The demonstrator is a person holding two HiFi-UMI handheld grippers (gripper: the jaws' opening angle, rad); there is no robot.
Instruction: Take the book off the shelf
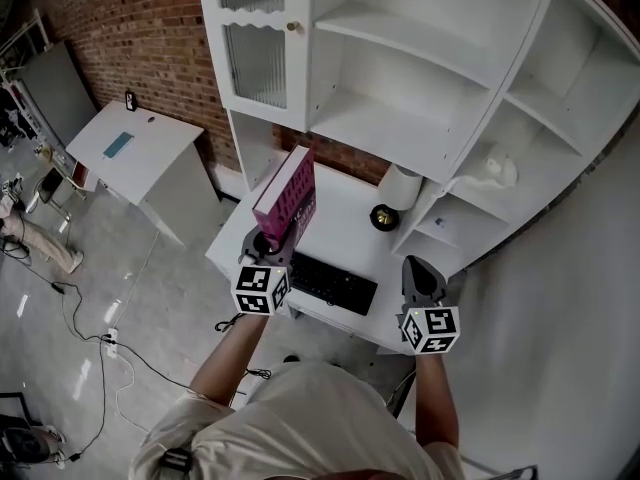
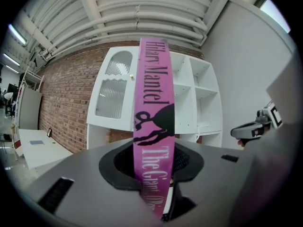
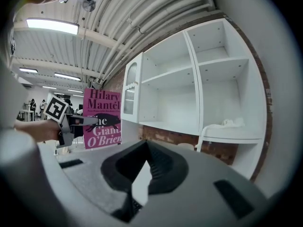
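Note:
A pink book (image 1: 285, 196) with white lettering stands upright above the white desk (image 1: 345, 208), clear of the white shelf unit (image 1: 400, 78). My left gripper (image 1: 272, 243) is shut on its lower edge. In the left gripper view the book's spine (image 2: 153, 126) rises straight up from between the jaws of the left gripper (image 2: 154, 174). My right gripper (image 1: 420, 268) hangs to the right of the book, over the desk's front right corner, jaws together and empty. The right gripper view shows its own jaws (image 3: 144, 169) and, to the left, the book's cover (image 3: 102, 119).
A black keyboard (image 1: 333, 283) lies at the desk's front. A white roll (image 1: 402, 186) and a small dark round object (image 1: 384, 217) stand near the shelf's foot. A white cloth (image 1: 497, 171) lies on a side shelf. Another white table (image 1: 130, 153) stands left; cables (image 1: 105, 343) cross the floor.

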